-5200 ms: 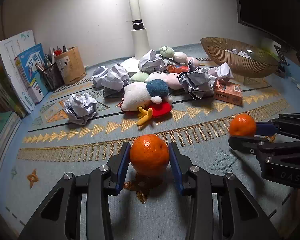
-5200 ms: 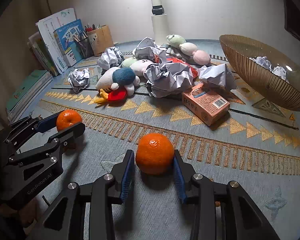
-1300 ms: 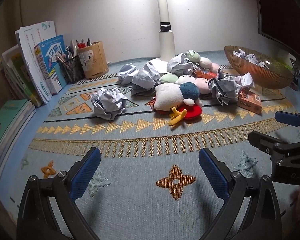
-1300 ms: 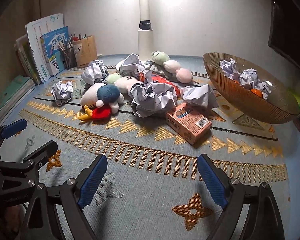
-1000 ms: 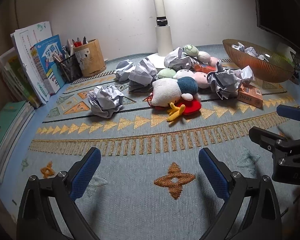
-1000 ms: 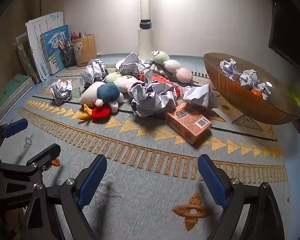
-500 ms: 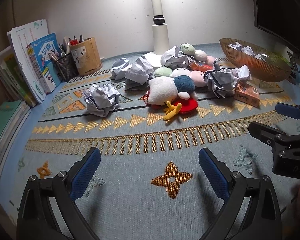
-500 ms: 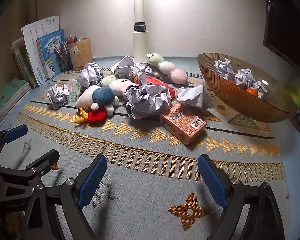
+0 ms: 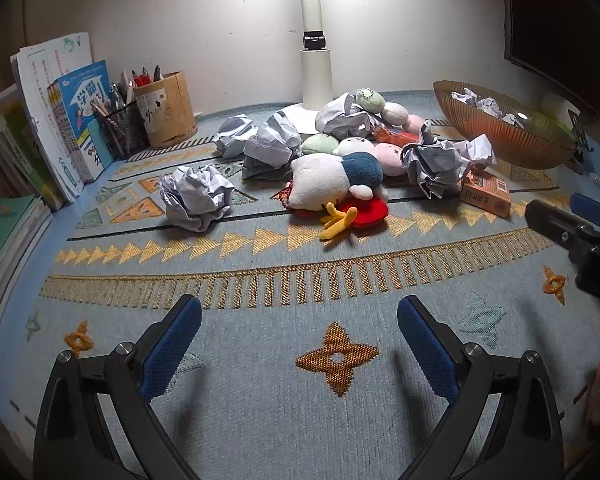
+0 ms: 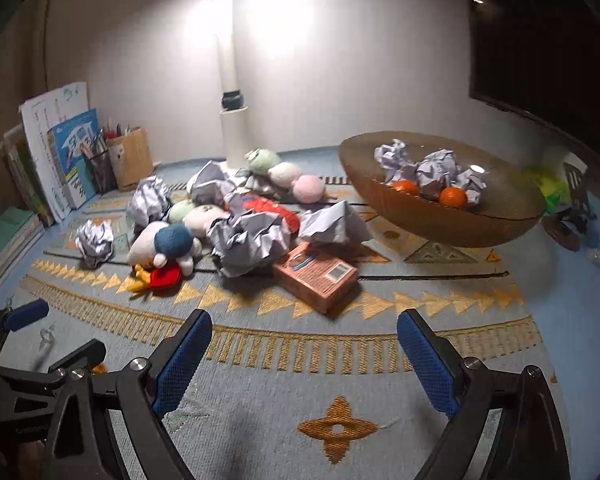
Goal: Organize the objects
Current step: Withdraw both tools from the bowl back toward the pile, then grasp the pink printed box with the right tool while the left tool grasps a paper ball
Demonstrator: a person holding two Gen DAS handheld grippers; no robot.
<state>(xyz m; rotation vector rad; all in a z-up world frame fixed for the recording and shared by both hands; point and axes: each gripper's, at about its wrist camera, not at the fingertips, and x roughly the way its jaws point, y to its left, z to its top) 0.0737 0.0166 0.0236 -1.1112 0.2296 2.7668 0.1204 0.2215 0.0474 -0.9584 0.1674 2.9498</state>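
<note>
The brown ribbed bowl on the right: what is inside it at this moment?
In the bowl lie several crumpled paper balls and two oranges, partly tucked among the paper. Whatever sits lower, under the paper or behind the near wall, is hidden.

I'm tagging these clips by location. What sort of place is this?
Probably a home study desk: workbooks stand against the wall beside a pen holder, a lamp post rises behind, and a patterned mat covers the top.
</note>
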